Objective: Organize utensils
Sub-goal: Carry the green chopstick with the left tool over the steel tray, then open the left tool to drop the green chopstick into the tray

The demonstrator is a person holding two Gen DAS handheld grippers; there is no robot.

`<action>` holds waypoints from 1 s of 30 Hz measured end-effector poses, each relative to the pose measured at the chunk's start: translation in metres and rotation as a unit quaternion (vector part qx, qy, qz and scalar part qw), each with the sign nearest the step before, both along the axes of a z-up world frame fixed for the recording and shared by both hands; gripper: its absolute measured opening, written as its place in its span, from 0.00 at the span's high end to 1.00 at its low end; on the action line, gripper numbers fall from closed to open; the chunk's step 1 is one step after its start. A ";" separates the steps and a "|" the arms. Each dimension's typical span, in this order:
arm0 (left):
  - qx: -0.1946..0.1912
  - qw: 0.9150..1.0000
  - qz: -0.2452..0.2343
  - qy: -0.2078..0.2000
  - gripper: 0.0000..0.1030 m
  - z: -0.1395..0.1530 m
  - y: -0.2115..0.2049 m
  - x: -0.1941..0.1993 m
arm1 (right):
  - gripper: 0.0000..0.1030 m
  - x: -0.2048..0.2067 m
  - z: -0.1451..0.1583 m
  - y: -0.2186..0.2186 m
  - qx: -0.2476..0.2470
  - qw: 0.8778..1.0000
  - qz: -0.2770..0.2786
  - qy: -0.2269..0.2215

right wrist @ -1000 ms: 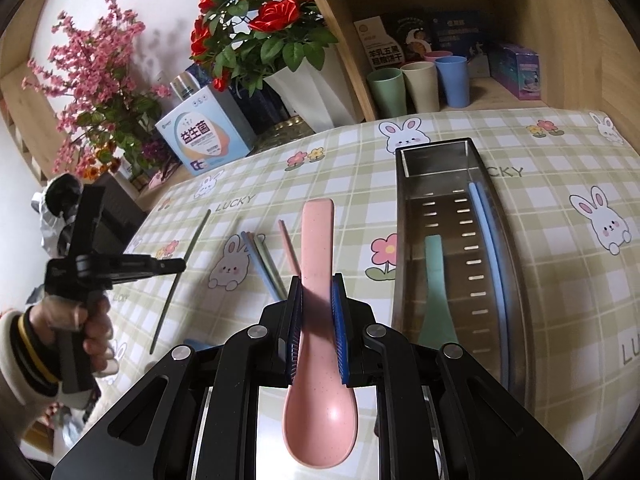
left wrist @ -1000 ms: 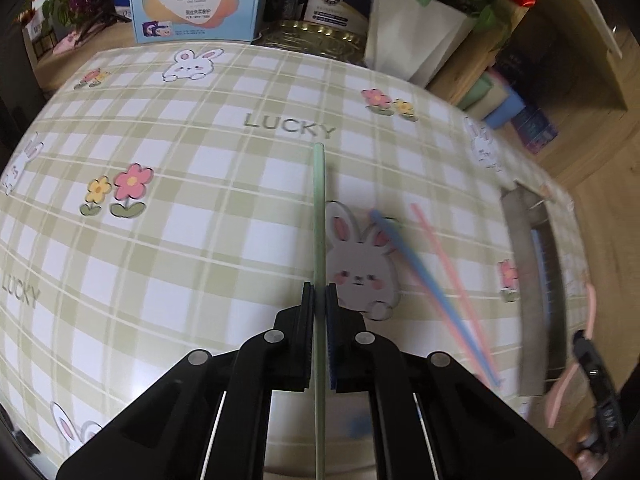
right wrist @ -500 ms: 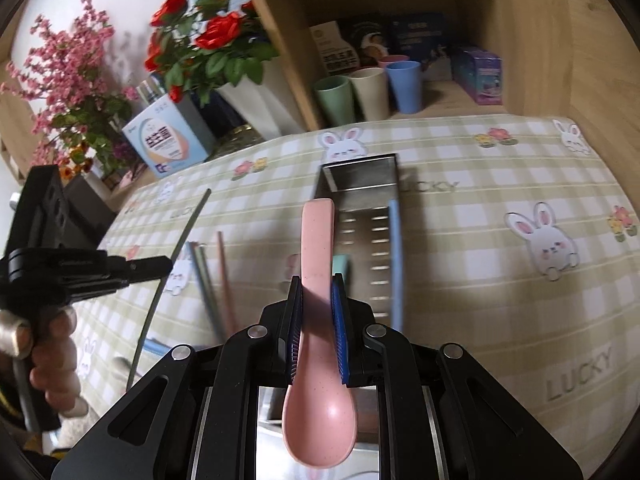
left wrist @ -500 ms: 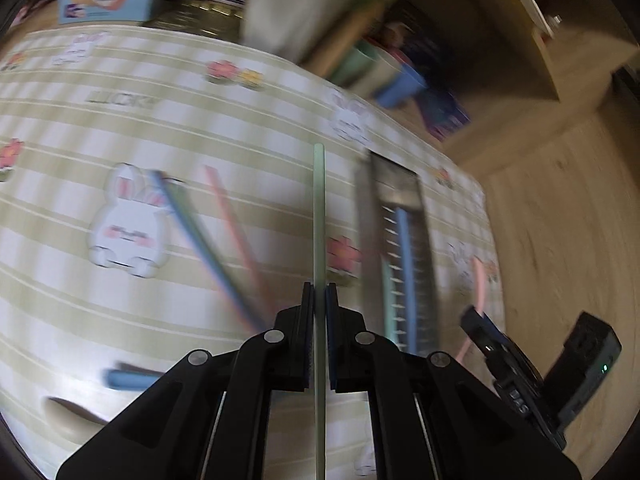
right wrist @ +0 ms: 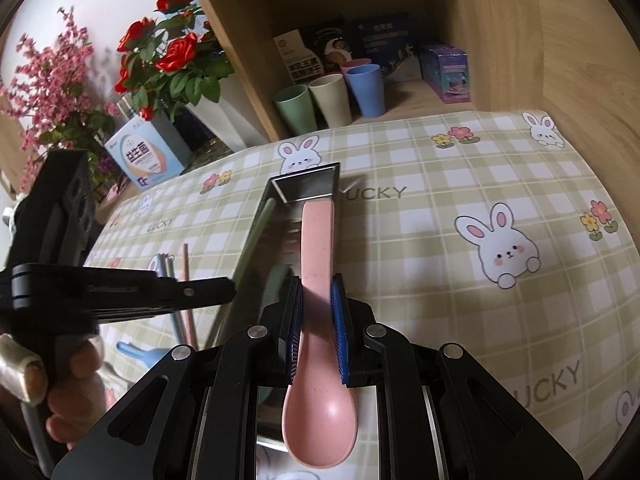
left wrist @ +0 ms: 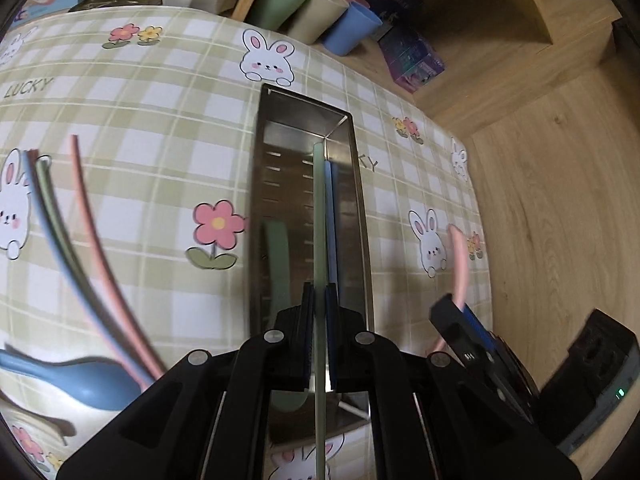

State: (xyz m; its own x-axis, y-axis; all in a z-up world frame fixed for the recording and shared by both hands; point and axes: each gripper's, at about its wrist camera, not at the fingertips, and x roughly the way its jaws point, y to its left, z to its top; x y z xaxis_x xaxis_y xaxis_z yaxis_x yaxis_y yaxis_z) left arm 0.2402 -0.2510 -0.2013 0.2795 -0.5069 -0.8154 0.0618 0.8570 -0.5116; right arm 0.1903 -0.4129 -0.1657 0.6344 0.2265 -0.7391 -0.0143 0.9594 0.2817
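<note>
We hold two grabbers. Our left grabber (left wrist: 319,300) is shut tight on a thin green chopstick (left wrist: 319,216). The stick runs straight out from the jaws and hangs over the long metal tray (left wrist: 360,216). We cannot tell if its far tip touches the tray.

Our right grabber (right wrist: 317,320) is squeezed on the handle of a pink spoon (right wrist: 318,412). The round bowl of the spoon points back at us, and the handle points out over the near part of the tray. The jaws are only as far apart as the handle is wide.

In the tray we see a blue chopstick (left wrist: 330,216) along the right side, just beside the green one we hold. A green spoon (left wrist: 276,252) lies in the left part of the tray.

The tray sits on a green checked tablecloth (left wrist: 132,120) with bunnies, flowers and the word LUCKY on it. To the left of the tray, more things wait on the cloth: a pink chopstick (left wrist: 86,216), another blue and another green one close together, and a blue spoon (left wrist: 72,380) near us.

A hand (right wrist: 64,380) holds the left grabber at the left edge of the right camera's view.

Past the table stand a green cup (right wrist: 292,106), a cream cup (right wrist: 330,96) and a blue cup (right wrist: 366,88) in a wooden shelf. Red roses (right wrist: 168,56) in a white pot and a light blue box (right wrist: 142,158) stand to the left of it.
</note>
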 end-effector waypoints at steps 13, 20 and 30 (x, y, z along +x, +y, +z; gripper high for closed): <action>0.034 0.999 0.010 0.020 0.95 -0.025 -0.025 0.025 | 0.86 0.000 0.000 -0.020 0.016 1.000 -0.017 -0.009; 0.046 0.999 -0.004 0.024 0.95 -0.032 -0.036 0.027 | 0.86 -0.001 0.001 -0.021 0.021 0.999 -0.022 -0.011; 0.026 0.999 -0.032 0.025 0.93 -0.028 -0.037 0.027 | 0.86 -0.005 0.003 -0.019 0.020 0.999 -0.023 -0.011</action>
State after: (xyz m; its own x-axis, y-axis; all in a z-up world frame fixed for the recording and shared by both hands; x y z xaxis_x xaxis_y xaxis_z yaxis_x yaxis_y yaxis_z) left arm 0.2672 -0.2879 -0.2296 0.2056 -0.4791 -0.8533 0.0921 0.8776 -0.4705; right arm 0.1857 -0.4315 -0.1629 0.6601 0.2260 -0.7164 0.0231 0.9471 0.3201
